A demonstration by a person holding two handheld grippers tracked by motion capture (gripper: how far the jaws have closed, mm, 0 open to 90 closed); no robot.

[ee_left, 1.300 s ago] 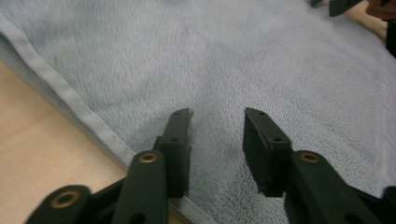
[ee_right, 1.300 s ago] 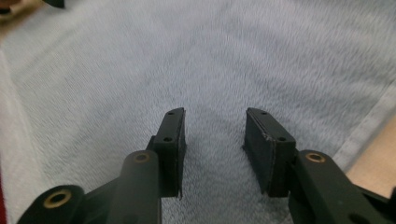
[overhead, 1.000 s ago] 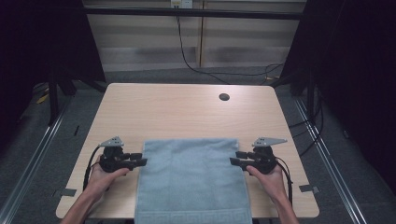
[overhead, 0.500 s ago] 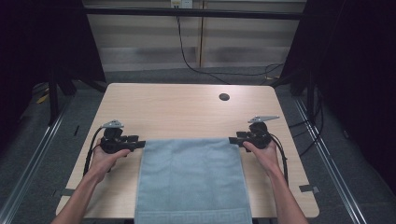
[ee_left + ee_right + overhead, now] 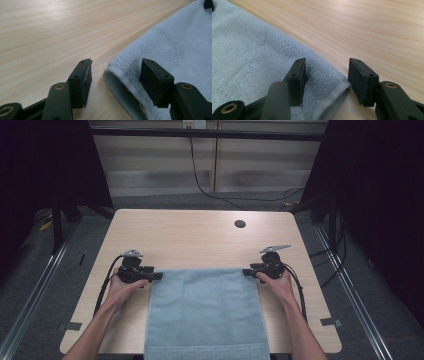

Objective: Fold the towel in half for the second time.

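Note:
A light blue towel [image 5: 205, 310] lies flat on the wooden table [image 5: 200, 240], and its near end hangs over the front edge. My left gripper [image 5: 152, 276] sits at the towel's far left corner and my right gripper [image 5: 248, 271] at its far right corner. In the left gripper view the left gripper [image 5: 116, 65] is open, with the hemmed corner of the towel [image 5: 175, 37] lying between the jaws. The right gripper [image 5: 327, 62] is open too, and the towel [image 5: 249, 45] has its corner between those jaws.
A small dark round hole [image 5: 240, 224] sits near the table's far right. Bare wood stretches beyond the towel and on both sides of it. A black cable [image 5: 200, 175] runs along the floor behind the table, and dark curtains stand left and right.
Both grippers slid away from the person along the towel's sides to its far corners, then stopped. The towel itself has stayed put.

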